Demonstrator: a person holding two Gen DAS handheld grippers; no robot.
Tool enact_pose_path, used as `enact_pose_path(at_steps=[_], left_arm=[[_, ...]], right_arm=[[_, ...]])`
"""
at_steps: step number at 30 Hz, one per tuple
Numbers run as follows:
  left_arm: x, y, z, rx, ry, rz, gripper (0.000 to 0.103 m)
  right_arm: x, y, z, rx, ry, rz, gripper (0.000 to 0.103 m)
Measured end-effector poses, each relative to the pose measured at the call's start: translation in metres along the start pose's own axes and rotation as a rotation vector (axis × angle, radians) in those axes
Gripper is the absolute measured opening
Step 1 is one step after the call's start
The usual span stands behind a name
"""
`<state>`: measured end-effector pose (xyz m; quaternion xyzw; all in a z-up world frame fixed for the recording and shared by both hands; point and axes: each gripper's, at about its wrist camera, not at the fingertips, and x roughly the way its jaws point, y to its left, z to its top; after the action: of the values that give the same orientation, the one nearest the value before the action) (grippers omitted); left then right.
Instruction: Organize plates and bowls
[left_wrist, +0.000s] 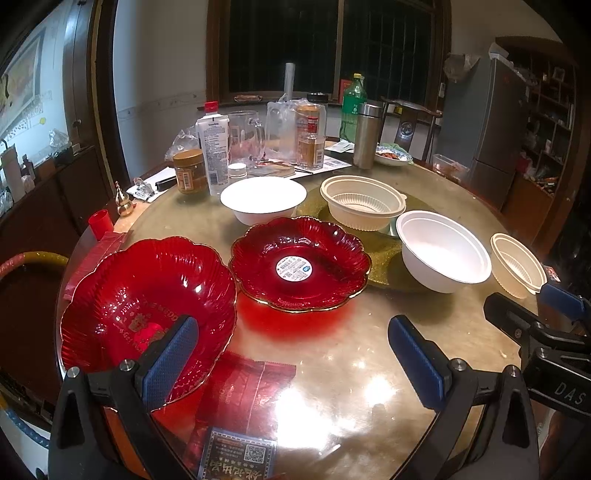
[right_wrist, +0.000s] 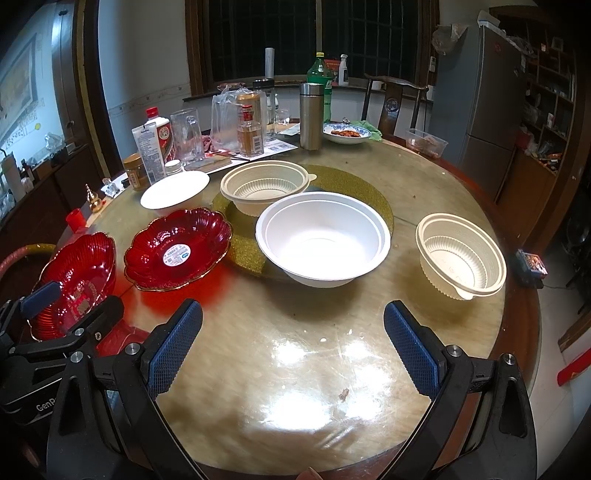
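Two red glass dishes sit at the left of the round table: a deep red bowl and a shallower red plate with a white sticker. Beyond them stand a white bowl, a cream ribbed bowl, a larger white bowl and a second cream bowl. My left gripper is open, one finger over the deep red bowl's near side. My right gripper is open over bare table.
A gold turntable lies under the middle bowls. Bottles, jars, a glass mug and a steel flask crowd the far side, with a dish of food. Red packets lie at the near left edge. A chair and fridge stand behind.
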<state>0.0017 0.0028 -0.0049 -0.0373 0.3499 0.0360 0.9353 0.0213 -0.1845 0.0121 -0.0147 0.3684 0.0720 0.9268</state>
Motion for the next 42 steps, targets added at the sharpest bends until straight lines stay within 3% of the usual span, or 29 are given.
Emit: enact_pose_path(at_steps=[42], left_arm=[[-0.0007,0.0058,0.0023,-0.003,-0.007,0.003,0.103]], right_arm=[[0.0009,0.0022,0.0008,-0.004,0.004,-0.004,0.100]])
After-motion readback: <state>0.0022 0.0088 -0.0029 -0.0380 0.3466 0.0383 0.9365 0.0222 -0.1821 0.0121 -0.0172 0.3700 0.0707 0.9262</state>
